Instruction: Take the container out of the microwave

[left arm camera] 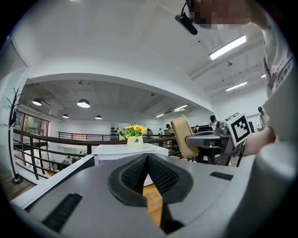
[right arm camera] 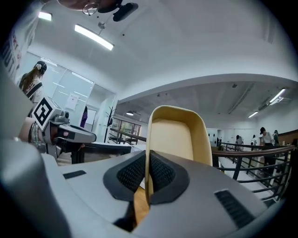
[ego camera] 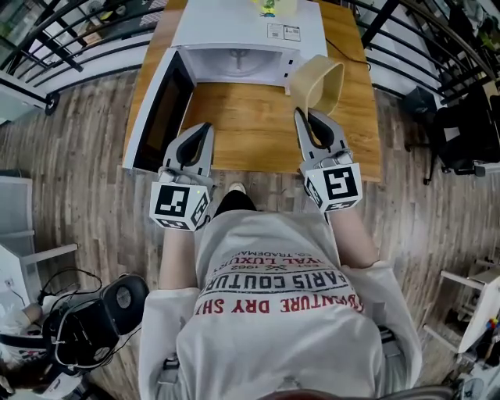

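A beige plastic container [ego camera: 318,84] hangs tilted on its side above the wooden table [ego camera: 250,129], in front of the right end of the white microwave [ego camera: 248,27]. My right gripper [ego camera: 300,115] is shut on its rim. In the right gripper view the thin rim sits pinched between the pads [right arm camera: 148,153], and the container [right arm camera: 176,132] rises ahead of them. The microwave door [ego camera: 158,109] stands swung open to the left, and the cavity [ego camera: 234,62] looks empty. My left gripper [ego camera: 207,127] is held level near the door, shut with nothing in it [left arm camera: 147,156].
A small vase of yellow flowers [ego camera: 268,7] stands on top of the microwave. Black railings [ego camera: 70,39] run behind and beside the table. Dark equipment [ego camera: 461,129] stands on the floor at the right, and cables and gear [ego camera: 86,320] lie at the lower left.
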The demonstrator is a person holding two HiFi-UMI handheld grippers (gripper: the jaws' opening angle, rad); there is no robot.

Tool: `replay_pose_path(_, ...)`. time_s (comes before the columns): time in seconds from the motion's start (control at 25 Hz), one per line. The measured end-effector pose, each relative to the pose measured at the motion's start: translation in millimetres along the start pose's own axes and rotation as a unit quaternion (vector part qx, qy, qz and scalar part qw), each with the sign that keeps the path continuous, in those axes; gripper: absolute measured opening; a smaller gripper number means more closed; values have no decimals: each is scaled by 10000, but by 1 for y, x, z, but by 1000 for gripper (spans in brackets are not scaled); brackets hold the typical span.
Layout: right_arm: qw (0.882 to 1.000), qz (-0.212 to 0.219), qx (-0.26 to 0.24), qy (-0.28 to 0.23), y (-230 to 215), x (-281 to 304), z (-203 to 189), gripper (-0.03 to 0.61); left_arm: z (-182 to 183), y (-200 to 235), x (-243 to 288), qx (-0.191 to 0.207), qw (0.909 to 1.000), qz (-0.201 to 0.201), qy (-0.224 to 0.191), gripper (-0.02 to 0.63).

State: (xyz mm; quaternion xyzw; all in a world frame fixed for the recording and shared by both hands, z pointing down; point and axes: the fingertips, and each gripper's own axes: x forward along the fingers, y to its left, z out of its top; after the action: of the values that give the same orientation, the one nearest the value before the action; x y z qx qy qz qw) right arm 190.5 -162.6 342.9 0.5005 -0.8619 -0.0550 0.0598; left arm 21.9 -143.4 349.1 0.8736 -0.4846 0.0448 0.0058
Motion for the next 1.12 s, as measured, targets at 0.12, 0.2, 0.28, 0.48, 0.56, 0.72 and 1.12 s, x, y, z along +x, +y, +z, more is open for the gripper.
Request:
replay_pose_path(0.12,9998,-97,-52,-163,-4,-5,5,32,1,-2,0,39,10000,-5,-20,12)
replay_pose_path(0.2,9998,-138,-59,-161,-3,-7,4,31,1,-1,-2,47,10000,13,-19,12)
replay_pose_path(0.28,9997,-184,-55,-148,-4,-8,2,31,0,-1,-3,49,10000,39,-13,12)
replay_pose_path(0.48,9997,-163,-122,-141,-3,-9,3,31,2,1,-4,66,9999,79,-2,12)
replay_pose_path(0.56,9998,-131,-121,-121,-1,-10,2,30,2,0,-4,77,9999,66,8,12)
replay_pose_path(0.72,9998,-130,-122,-78,0,-12,-2,31,1,-3,-2,88,10000,13,36,12)
replay_pose_path(1.12,9998,-172,-57,-101,1,-22,-1,31,3,-14,-4,127,9999,-50,61,12)
